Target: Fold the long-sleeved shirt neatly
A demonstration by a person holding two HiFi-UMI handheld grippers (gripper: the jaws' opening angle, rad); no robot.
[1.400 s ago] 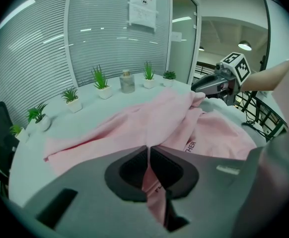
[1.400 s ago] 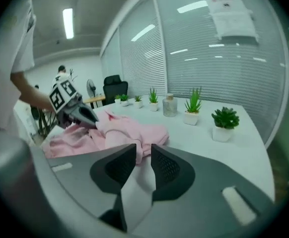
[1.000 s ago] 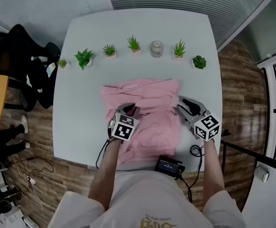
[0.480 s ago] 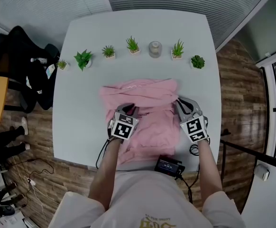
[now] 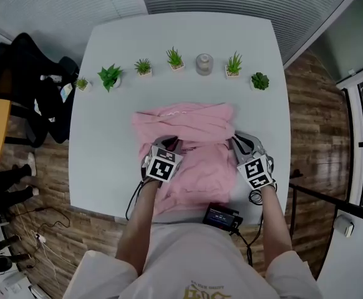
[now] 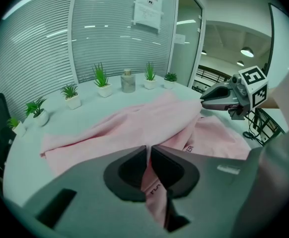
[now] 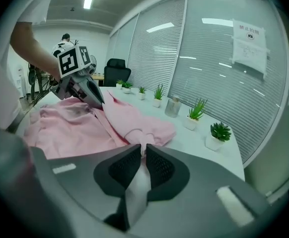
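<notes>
The pink long-sleeved shirt (image 5: 191,167) lay rumpled in the middle of the white table (image 5: 100,161), its lower part reaching the near edge and a thick bunched band of cloth running across its far side.

The left gripper (image 6: 148,150) was clamped on a ridge of pink fabric on the shirt's left half; its jaws stood almost together, with only cloth between them. The right gripper (image 7: 144,150) was at the shirt's right edge. Its jaws had just been closing, easing very slightly at the end, and a pinch of pink fabric stood between the pads.

A short line of dark print (image 6: 189,148) ran across the shirt's front (too small and too creased to read). A paper notice (image 6: 147,6) with a red heading hung on the glass wall behind the table; its text could not be made out either. Each gripper bore a marker cube (image 5: 163,170) with black-and-white squares.

Along the far edge stood a row of small potted plants (image 5: 174,58) with a grey jar (image 5: 204,63) among them. A black device (image 5: 222,217) with a lit screen sat at the near edge, just beside the shirt's hem. A black chair (image 5: 25,83) stood off the table's left edge.
</notes>
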